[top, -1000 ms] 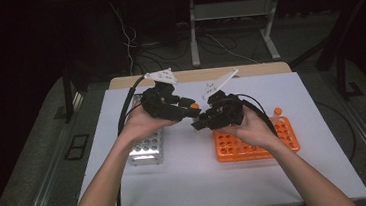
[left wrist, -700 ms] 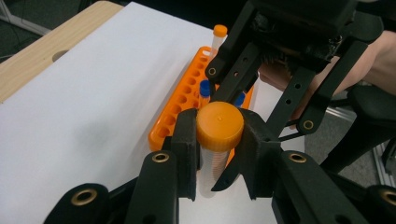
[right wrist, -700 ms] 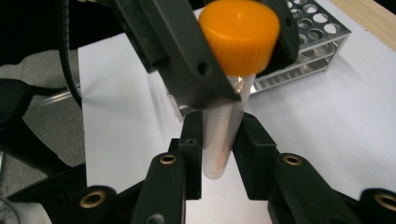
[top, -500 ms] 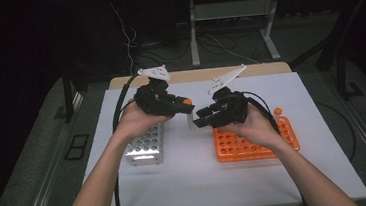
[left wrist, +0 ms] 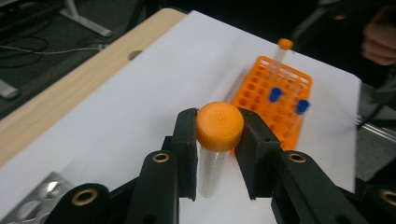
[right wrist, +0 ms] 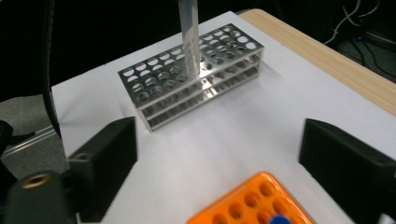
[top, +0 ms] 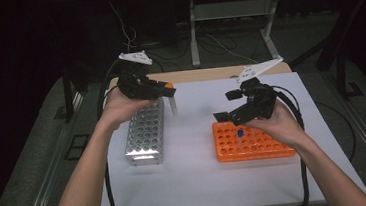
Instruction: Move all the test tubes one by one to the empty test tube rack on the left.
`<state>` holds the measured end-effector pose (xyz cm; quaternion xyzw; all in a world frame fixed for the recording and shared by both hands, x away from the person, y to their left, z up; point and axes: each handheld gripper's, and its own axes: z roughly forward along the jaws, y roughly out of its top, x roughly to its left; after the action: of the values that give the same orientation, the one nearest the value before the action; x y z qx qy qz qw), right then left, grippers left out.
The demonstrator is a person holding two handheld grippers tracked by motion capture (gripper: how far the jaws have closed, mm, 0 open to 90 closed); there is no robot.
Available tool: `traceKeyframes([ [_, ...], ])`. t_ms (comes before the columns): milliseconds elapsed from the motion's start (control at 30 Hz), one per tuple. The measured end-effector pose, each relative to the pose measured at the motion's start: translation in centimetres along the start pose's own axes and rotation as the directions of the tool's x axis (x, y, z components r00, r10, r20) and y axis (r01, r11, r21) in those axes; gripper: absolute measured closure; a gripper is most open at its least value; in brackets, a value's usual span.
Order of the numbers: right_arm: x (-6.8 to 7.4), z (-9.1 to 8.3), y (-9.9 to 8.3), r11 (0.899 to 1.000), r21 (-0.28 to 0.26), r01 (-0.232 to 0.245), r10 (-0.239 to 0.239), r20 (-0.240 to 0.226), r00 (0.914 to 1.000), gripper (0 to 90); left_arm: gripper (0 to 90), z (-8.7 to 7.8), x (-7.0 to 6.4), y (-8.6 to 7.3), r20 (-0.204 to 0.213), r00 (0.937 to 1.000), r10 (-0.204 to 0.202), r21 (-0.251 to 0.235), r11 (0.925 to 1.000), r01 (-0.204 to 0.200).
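Note:
My left gripper is shut on a clear tube with an orange cap, gripped just under the cap. The tube hangs upright by the far right corner of the metal rack. In the left gripper view both jaws of that gripper press on the tube. My right gripper is open and holds nothing above the left end of the orange rack. Its own view shows wide-apart jaws, the tube and the metal rack beyond.
The orange rack holds two blue-capped tubes and an orange-capped tube at its far corner. White paper covers the table, with a wooden strip along its far edge. Cables trail from both grippers.
The two grippers were close together at the table's middle. The left one has moved left and back with the tube to the metal rack; the right one has drawn away to the right, open.

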<state>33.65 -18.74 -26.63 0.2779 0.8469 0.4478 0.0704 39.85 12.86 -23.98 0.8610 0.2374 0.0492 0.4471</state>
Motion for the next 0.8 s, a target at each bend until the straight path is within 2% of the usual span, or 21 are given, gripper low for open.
traceKeyframes([
  [133, -0.3, -1.3, -0.8, 1.000, -0.007, -0.018, 0.018, 0.018, 0.9997, 9.3, 69.1, -0.2, 1.7, -0.1, -0.030, 0.9991, -0.030, -0.009, 0.9995, 0.030],
  [167, -0.5, -1.6, -1.1, 1.000, -0.004, -0.023, 0.023, 0.025, 0.9994, 0.8, 69.1, -0.2, 2.2, -0.1, -0.037, 0.9987, -0.036, -0.007, 0.9993, 0.035],
  [200, -0.6, -1.9, -1.4, 1.000, 0.002, -0.027, 0.027, 0.034, 0.9991, 0.2, 69.1, -0.1, 2.5, -0.1, -0.042, 0.9982, -0.043, -0.006, 0.9990, 0.043],
  [300, -1.2, -3.4, -2.6, 0.998, -0.017, -0.057, 0.057, 0.060, 0.9965, 0.2, 69.1, -0.1, 3.5, -0.2, -0.056, 0.9965, -0.061, -0.012, 0.9981, 0.061],
  [367, -1.3, -3.6, -2.9, 0.998, -0.023, -0.061, 0.062, 0.063, 0.9961, 0.2, 69.1, 0.0, 4.1, -0.4, -0.062, 0.9955, -0.072, -0.016, 0.9973, 0.071],
  [567, -1.9, -5.7, -5.1, 0.994, -0.036, -0.102, 0.105, 0.085, 0.9908, 0.3, 69.1, 0.3, 5.5, -0.6, -0.088, 0.9914, -0.097, -0.015, 0.9953, 0.096],
  [800, -1.9, -7.4, -8.0, 0.988, -0.048, -0.146, 0.150, 0.094, 0.9842, 0.3, 69.1, 1.0, 7.2, -0.9, -0.133, 0.9843, -0.116, -0.016, 0.9932, 0.115],
])
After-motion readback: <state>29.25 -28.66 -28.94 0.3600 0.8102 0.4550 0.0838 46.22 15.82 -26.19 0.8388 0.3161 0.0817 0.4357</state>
